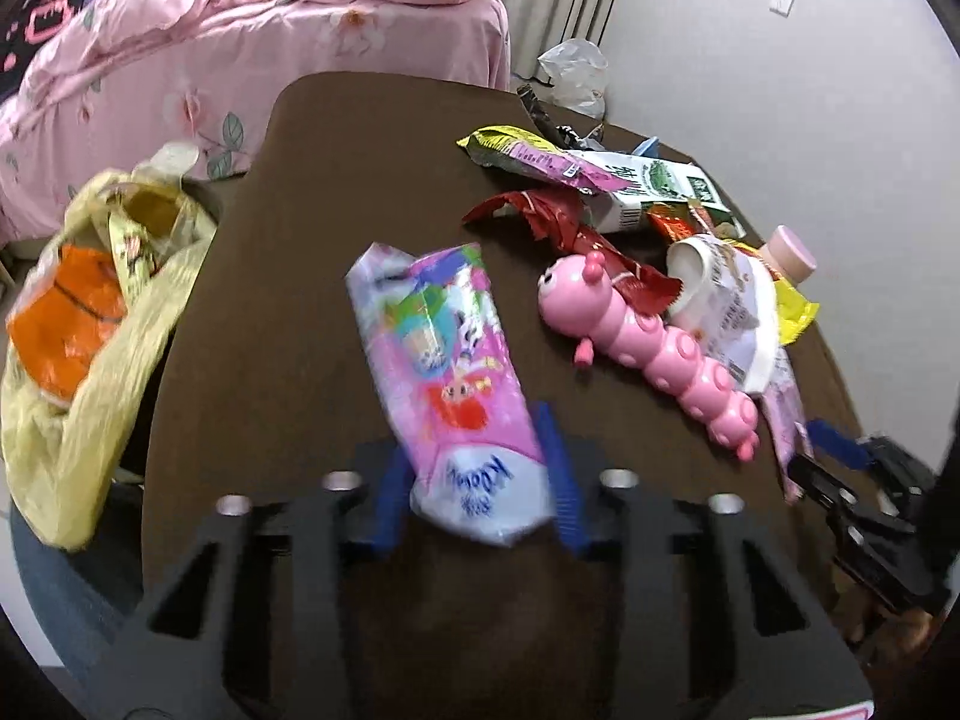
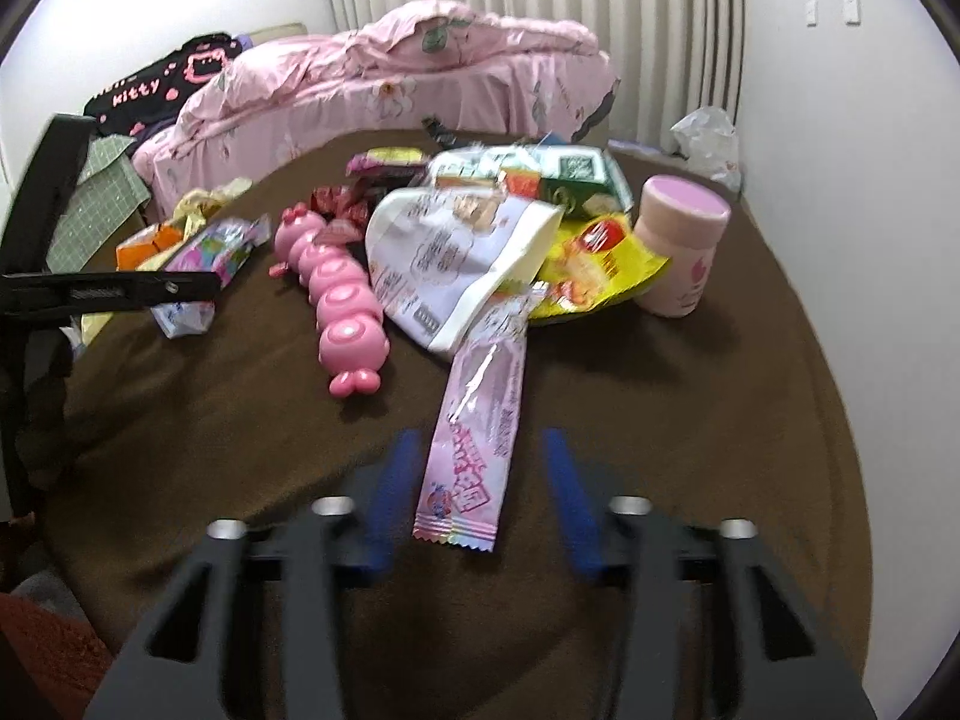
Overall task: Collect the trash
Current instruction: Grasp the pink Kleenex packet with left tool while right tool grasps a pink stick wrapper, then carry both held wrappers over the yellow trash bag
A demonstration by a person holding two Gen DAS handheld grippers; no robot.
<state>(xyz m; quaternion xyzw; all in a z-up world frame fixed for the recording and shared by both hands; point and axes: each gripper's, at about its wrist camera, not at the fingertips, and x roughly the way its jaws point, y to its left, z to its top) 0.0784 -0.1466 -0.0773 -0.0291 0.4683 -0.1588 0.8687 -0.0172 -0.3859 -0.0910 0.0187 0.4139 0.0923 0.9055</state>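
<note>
My left gripper is shut on the near end of a pink cartoon-printed wrapper, held over the brown table. A yellow trash bag with an orange wrapper inside hangs open at the table's left edge. My right gripper is open, its blue fingers either side of a long pale pink wrapper that lies flat. A pile of wrappers lies beyond it. The right gripper also shows in the left wrist view.
A pink caterpillar toy lies on the table between the two wrappers. A pink jar stands at the right of the pile. A milk carton lies at the back. A pink bed is behind the table.
</note>
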